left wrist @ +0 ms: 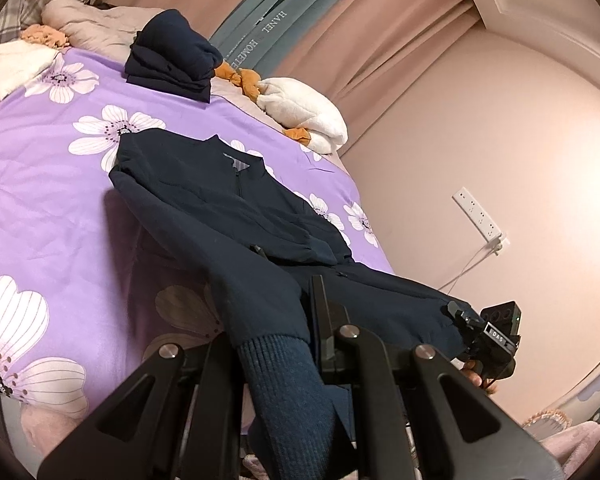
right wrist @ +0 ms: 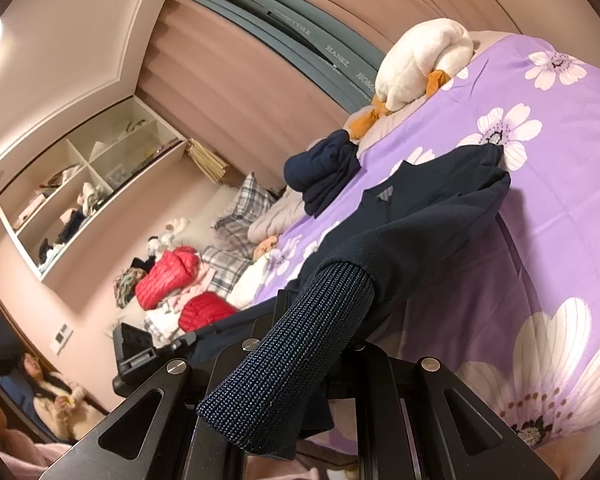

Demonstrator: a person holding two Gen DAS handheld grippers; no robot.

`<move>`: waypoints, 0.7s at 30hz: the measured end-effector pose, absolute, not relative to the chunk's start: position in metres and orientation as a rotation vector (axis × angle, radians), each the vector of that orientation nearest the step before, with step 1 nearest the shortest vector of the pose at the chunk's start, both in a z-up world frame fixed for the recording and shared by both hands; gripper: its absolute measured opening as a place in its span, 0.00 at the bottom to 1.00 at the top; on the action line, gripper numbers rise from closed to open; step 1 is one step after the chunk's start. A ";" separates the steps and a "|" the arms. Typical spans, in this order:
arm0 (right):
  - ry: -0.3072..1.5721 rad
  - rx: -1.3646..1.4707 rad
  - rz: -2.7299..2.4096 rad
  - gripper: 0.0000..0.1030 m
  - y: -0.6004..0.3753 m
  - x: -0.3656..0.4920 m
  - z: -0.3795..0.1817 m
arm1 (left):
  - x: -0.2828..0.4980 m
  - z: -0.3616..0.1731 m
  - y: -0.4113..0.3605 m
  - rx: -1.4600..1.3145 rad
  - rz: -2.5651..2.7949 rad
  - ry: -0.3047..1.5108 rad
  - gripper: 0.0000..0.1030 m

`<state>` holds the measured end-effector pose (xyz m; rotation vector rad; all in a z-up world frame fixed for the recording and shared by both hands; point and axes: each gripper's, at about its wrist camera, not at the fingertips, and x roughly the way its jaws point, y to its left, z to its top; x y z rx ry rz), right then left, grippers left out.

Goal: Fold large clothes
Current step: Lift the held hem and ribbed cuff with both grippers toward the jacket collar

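Observation:
A dark navy zip jacket (left wrist: 220, 200) lies front up on the purple flowered bedspread (left wrist: 52, 168), collar toward the far side. My left gripper (left wrist: 288, 344) is shut on the jacket near one ribbed cuff (left wrist: 288, 392), lifted off the bed. My right gripper (right wrist: 300, 344) is shut on the jacket near the other ribbed cuff (right wrist: 284, 372), also lifted. The jacket body (right wrist: 440, 200) stretches away from it. The right gripper shows in the left wrist view (left wrist: 460, 320), the left gripper in the right wrist view (right wrist: 188, 340).
A folded navy garment (left wrist: 172, 56) sits at the bed's far side beside a white plush goose (left wrist: 304, 112). Pillows and red jackets (right wrist: 168, 276) lie near the bed's head. A person (right wrist: 52, 392) sits by the wall. A power strip (left wrist: 480, 212) hangs on the wall.

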<state>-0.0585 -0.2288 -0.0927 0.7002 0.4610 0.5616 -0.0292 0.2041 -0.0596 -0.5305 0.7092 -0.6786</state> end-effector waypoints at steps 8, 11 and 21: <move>0.442 0.696 0.577 0.13 -0.230 -0.060 -0.089 | -0.031 -0.052 0.201 -0.511 -0.694 0.691 0.10; 0.434 0.694 0.581 0.13 -0.231 -0.060 -0.087 | -0.030 -0.051 0.200 -0.506 -0.696 0.683 0.10; 0.411 0.677 0.598 0.13 -0.232 -0.060 -0.081 | -0.029 -0.046 0.201 -0.493 -0.715 0.657 0.10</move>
